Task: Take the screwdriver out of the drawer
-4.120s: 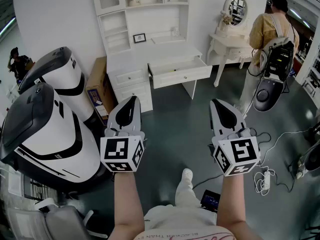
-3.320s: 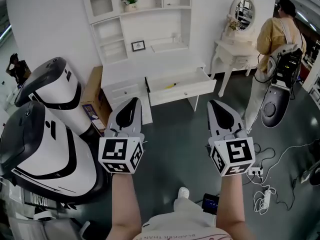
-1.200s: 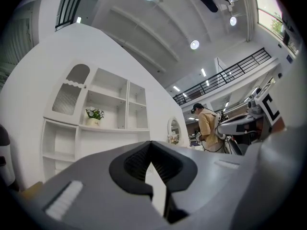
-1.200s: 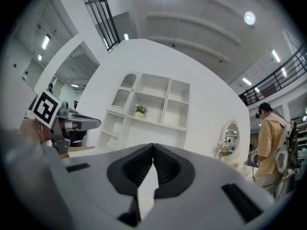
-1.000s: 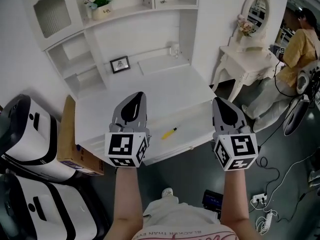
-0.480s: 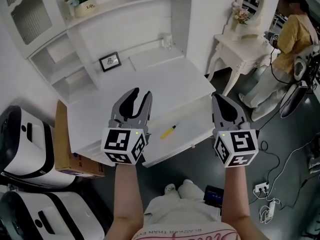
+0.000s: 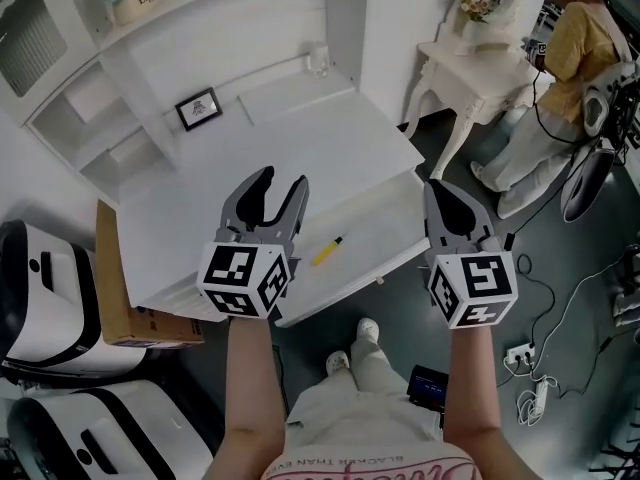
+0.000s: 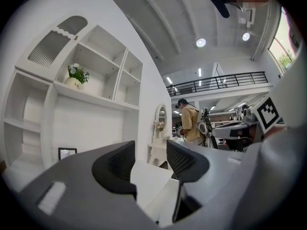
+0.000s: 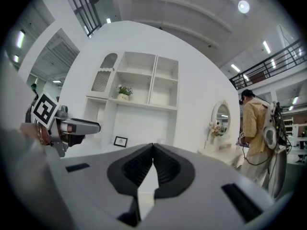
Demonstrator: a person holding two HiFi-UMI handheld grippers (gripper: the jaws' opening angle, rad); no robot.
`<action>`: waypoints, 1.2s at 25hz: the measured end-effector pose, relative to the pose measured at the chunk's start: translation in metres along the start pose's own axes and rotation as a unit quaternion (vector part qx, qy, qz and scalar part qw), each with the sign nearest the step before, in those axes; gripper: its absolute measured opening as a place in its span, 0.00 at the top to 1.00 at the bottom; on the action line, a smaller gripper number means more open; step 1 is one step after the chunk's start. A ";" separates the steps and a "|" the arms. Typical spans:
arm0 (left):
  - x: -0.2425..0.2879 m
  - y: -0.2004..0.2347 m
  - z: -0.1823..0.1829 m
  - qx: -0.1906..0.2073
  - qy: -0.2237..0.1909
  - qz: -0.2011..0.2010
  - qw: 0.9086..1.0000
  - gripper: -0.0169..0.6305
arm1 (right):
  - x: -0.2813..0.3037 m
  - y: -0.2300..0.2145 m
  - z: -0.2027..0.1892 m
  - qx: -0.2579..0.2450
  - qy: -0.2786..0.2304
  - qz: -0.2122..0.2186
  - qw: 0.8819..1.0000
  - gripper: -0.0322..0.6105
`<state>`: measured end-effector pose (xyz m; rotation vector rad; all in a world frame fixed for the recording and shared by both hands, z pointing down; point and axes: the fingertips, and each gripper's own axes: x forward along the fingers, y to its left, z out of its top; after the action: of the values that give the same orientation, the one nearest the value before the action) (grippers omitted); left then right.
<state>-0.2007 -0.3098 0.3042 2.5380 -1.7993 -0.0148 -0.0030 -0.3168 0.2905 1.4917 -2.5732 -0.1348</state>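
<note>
A yellow screwdriver (image 7: 326, 251) with a black tip lies in the open drawer (image 7: 392, 230) of the white desk (image 7: 250, 178). In the head view my left gripper (image 7: 281, 181) hovers over the desk's front edge, just left of the screwdriver. Its jaws are opening and nothing is between them; the left gripper view shows the gap (image 8: 149, 148) empty too. My right gripper (image 7: 439, 188) hangs past the drawer's right end, and it is shut with nothing in it (image 9: 153, 148). Neither gripper touches the screwdriver.
A picture frame (image 7: 199, 108) and a small glass (image 7: 318, 59) stand at the back of the desk. A white dressing table (image 7: 468, 53) and a person in yellow (image 7: 584, 20) are at the right. A cardboard box (image 7: 122, 298) and white machine shells (image 7: 38, 268) are at the left. Cables (image 7: 530, 373) lie on the floor.
The left jaws have gone from shut to wide apart. Both grippers have come closer to the desk and lower, and the drawer with the screwdriver now lies between them.
</note>
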 end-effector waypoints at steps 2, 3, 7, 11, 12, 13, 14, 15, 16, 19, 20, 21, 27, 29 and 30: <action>0.007 -0.001 -0.016 -0.006 0.015 -0.003 1.000 0.65 | 0.005 -0.004 -0.012 0.006 0.011 -0.002 1.000 0.94; 0.011 0.000 -0.024 -0.007 0.024 -0.005 1.000 0.65 | 0.008 -0.006 -0.019 0.009 0.017 -0.003 1.000 0.94; 0.023 0.000 -0.066 -0.024 0.067 -0.013 0.997 0.65 | 0.017 -0.011 -0.052 0.026 0.047 -0.005 0.999 0.94; 0.031 -0.005 -0.111 -0.041 0.112 -0.022 0.993 0.65 | 0.018 -0.013 -0.090 0.043 0.083 -0.007 0.996 0.94; 0.032 -0.007 -0.121 -0.043 0.123 -0.025 0.991 0.65 | 0.017 -0.013 -0.099 0.046 0.091 -0.008 0.995 0.94; 0.034 -0.009 -0.130 -0.044 0.133 -0.029 0.990 0.65 | 0.017 -0.013 -0.107 0.049 0.099 -0.009 0.994 0.94; 0.035 -0.011 -0.139 -0.045 0.143 -0.033 0.988 0.65 | 0.017 -0.014 -0.114 0.051 0.105 -0.009 0.993 0.94; 0.037 -0.013 -0.148 -0.046 0.153 -0.036 0.986 0.65 | 0.017 -0.014 -0.121 0.053 0.111 -0.010 0.992 0.94; 0.039 -0.015 -0.157 -0.046 0.163 -0.040 0.985 0.65 | 0.017 -0.015 -0.127 0.054 0.116 -0.011 0.992 0.94; 0.042 -0.021 -0.186 -0.051 0.198 -0.052 0.977 0.65 | 0.014 -0.018 -0.148 0.064 0.137 -0.014 0.988 0.94; 0.041 -0.023 -0.196 -0.052 0.213 -0.055 0.974 0.65 | 0.013 -0.018 -0.156 0.069 0.146 -0.015 0.987 0.94; 0.041 -0.025 -0.207 -0.054 0.227 -0.059 0.971 0.65 | 0.011 -0.018 -0.163 0.074 0.155 -0.016 0.985 0.94; 0.042 -0.036 -0.275 -0.046 0.322 -0.090 0.941 0.65 | 0.016 -0.018 -0.201 0.087 0.195 -0.008 0.977 0.94; 0.040 -0.038 -0.298 -0.044 0.355 -0.099 0.928 0.65 | 0.017 -0.015 -0.211 0.091 0.205 -0.003 0.974 0.94; 0.039 -0.038 -0.309 -0.043 0.369 -0.101 0.923 0.65 | 0.018 -0.013 -0.216 0.093 0.210 0.000 0.973 0.94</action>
<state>-0.1441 -0.3282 0.6121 2.1975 -1.2045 0.7319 0.0398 -0.3383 0.5027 1.3967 -2.2891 0.3903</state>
